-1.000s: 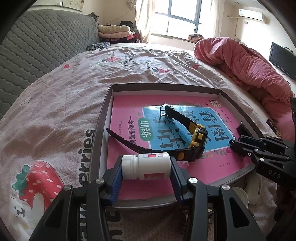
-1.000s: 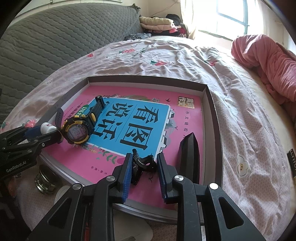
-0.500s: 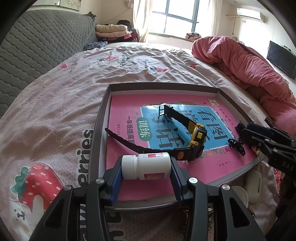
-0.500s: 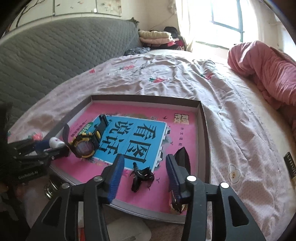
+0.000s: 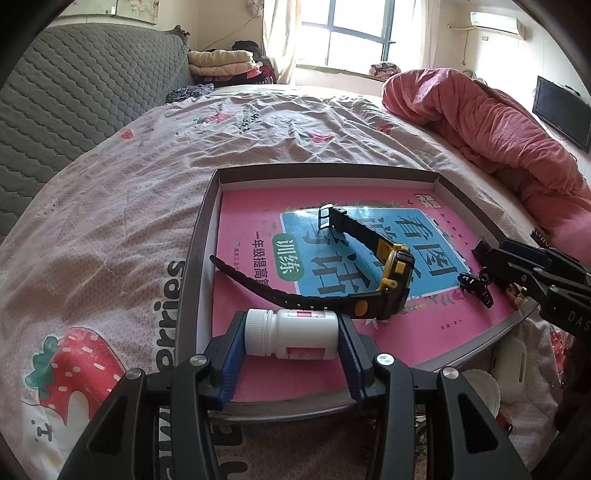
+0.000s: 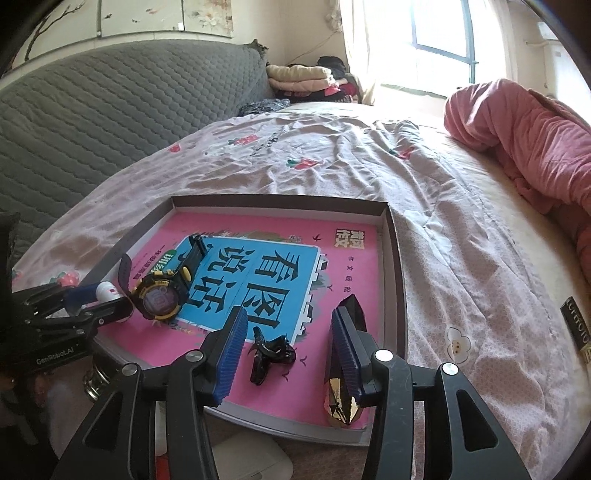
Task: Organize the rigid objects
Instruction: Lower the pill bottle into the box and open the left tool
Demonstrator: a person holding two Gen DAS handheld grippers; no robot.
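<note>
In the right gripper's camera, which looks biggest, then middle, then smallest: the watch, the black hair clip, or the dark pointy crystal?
1. Dark pointy crystal, partly hidden by a gripper finger.
2. Watch with its straps.
3. Black hair clip.
The crystal lies nearer the camera, so first and second are unsure.

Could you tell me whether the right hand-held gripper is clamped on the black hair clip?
No, the black hair clip lies free between the right hand-held gripper pads.

1. A bed [image 5: 110, 206] under a pale strawberry-print sheet.
2. A rumpled pink quilt [image 5: 491, 122] along its far side.
3. A grey quilted headboard [image 6: 110, 103].
4. Folded clothes [image 5: 221, 61] stacked by the window [image 5: 351, 33].
5. A dark screen [image 5: 561, 107] on the wall.
</note>
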